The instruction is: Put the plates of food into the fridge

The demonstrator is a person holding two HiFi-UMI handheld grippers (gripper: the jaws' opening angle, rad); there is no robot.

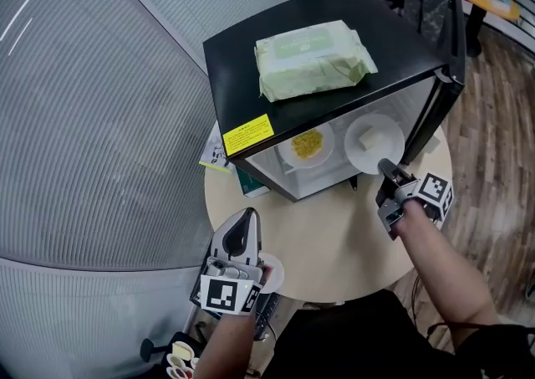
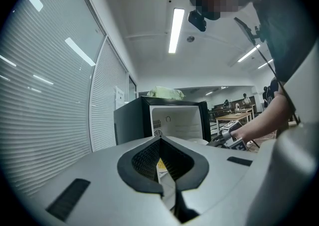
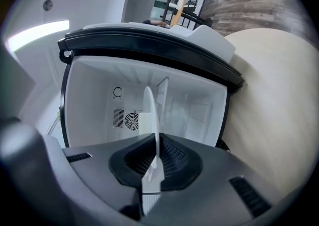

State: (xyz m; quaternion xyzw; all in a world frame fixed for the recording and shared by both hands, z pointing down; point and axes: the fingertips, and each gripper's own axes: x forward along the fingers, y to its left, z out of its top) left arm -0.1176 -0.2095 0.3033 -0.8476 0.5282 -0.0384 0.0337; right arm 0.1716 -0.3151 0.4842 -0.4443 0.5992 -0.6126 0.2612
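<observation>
A black mini fridge [image 1: 251,59] stands on a round beige table [image 1: 334,235], its door [image 1: 451,51] swung open to the right. Inside lies a white plate of yellow food [image 1: 307,145]. Beside it, at the fridge mouth, is a white plate with a pale piece of food [image 1: 372,141]; my right gripper [image 1: 386,170] is shut on its near rim. The right gripper view shows that plate [image 3: 151,115] edge-on between the jaws of the right gripper [image 3: 152,162], in front of the white fridge interior [image 3: 194,110]. My left gripper [image 1: 246,218] hovers at the table's near left, fingers together, nothing seen in them.
A green pack of wipes [image 1: 311,58] lies on the fridge top. A booklet [image 1: 219,160] pokes out at the fridge's left foot. A small round dish [image 1: 272,274] sits at the table's near edge beside the left gripper. Ribbed wall panels [image 1: 92,135] stand close on the left.
</observation>
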